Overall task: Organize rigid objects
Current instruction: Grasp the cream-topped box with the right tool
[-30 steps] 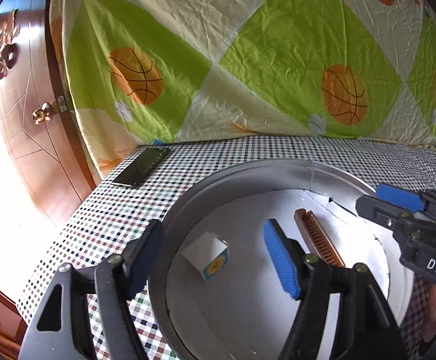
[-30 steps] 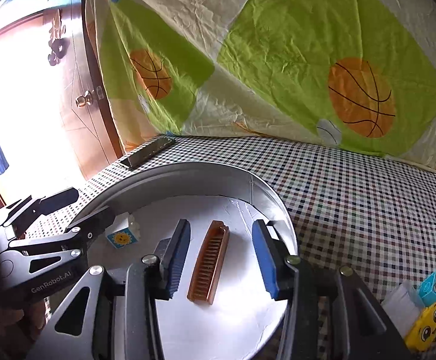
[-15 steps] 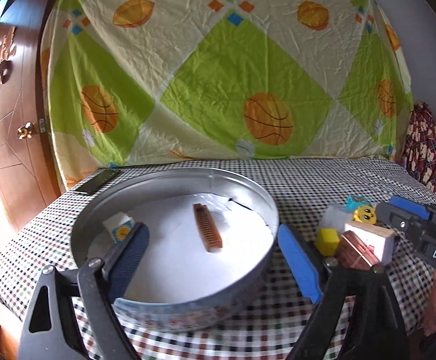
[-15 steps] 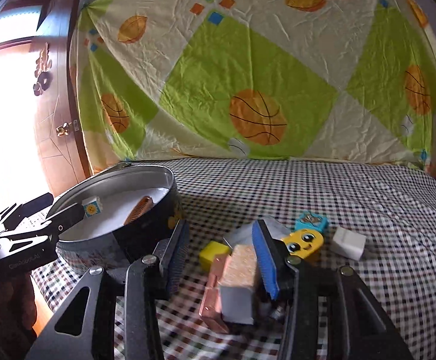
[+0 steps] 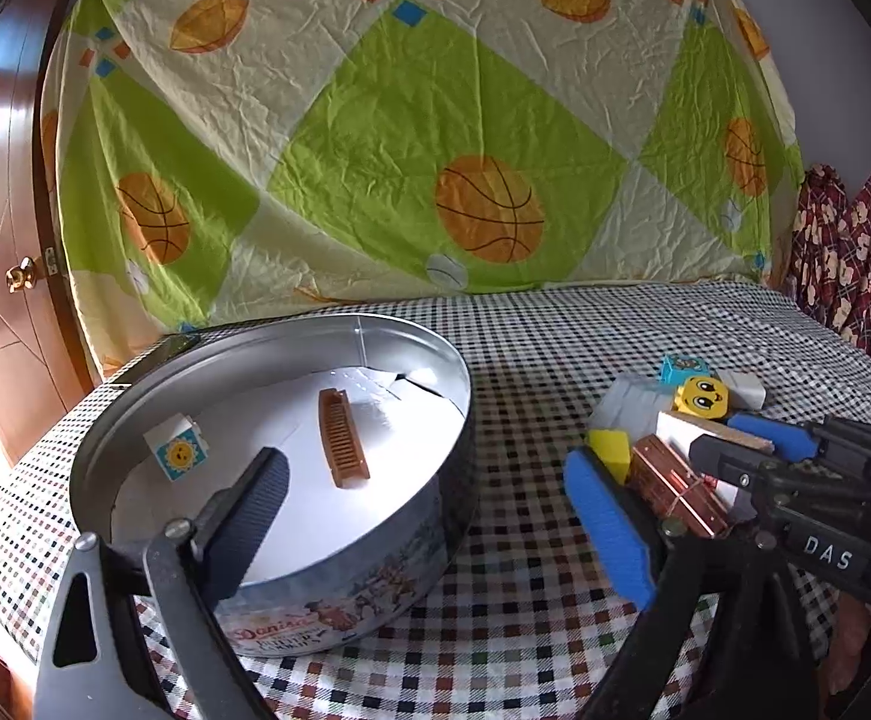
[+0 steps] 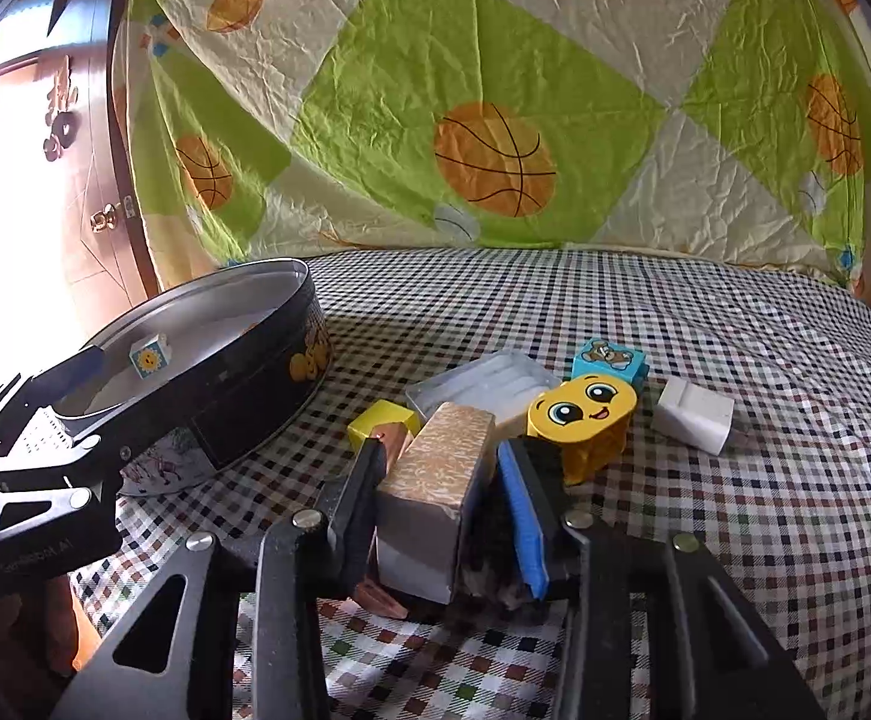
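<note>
the right gripper (image 6: 444,510) is closing around the tall rectangular box with the speckled tan top and plain white sides (image 6: 435,492), which is sitting in the clutter on the checkered tablecloth (image 6: 735,540). the left pad looks right against the box, but there's a sliver of gap on the blue pad's side, so i wouldn't call it clamped yet. biggest worry: the box is leaning on a shiny copper-coloured ribbed bar (image 5: 675,483) under it, so the squeeze could drag that bar along or twist the box out. those flat sides look smooth and probably slick, so a shallow bite might be letting it slip on the lift. the glossy yellow plastic block with the cartoon face (image 6: 582,414) is sitting just beside the blue pad and could be getting knocked over too. the left gripper (image 5: 429,516) is opening wide with nothing in it, one finger hanging over the round silver metal cookie tin (image 5: 375,540) and the other outside its wall, so it might be clipping the thin rim. inside the tin, on white paper lining, a brown ridged plastic comb (image 5: 342,447) and a small white cube with a sun print (image 5: 176,447) are lying well apart.
</note>
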A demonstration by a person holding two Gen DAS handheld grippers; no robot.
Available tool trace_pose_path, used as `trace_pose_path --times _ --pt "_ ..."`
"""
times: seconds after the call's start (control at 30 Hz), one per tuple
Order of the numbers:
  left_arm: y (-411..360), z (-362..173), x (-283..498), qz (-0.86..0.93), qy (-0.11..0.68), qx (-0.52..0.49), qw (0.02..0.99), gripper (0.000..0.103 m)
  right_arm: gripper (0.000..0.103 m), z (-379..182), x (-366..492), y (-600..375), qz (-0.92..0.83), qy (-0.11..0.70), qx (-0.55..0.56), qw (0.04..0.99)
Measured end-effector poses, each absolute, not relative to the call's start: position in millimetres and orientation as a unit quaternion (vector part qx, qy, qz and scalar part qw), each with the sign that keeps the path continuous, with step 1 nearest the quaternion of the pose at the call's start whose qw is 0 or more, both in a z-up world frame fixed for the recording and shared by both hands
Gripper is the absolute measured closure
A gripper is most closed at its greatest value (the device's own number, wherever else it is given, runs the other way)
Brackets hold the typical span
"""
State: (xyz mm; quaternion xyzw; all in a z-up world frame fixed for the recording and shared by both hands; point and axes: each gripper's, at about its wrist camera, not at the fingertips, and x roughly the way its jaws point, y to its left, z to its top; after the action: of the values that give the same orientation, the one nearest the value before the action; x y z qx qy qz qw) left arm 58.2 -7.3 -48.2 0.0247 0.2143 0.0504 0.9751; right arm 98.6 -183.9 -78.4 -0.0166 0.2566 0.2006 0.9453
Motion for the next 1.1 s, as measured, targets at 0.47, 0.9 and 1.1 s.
trace_pose_path --times 0.47,0.9,1.1 --pt "-26.2 -49.3 62.7 0.027 0.225 0.033 0.973 0.007 0.076 -77.0 95.9 -189.2 0.209 0.236 -0.005 0.949" --pt "-38.0 -55.6 67.3 0.02 0.244 0.041 0.969 0.008 0.075 -80.5 97.6 -187.0 0.209 0.24 -0.03 0.948" --pt "-54.1 -53.3 64.8 0.004 0.244 0.045 0.969 0.008 0.075 -72.2 86.3 -204.5 0.185 0.193 0.01 0.964"
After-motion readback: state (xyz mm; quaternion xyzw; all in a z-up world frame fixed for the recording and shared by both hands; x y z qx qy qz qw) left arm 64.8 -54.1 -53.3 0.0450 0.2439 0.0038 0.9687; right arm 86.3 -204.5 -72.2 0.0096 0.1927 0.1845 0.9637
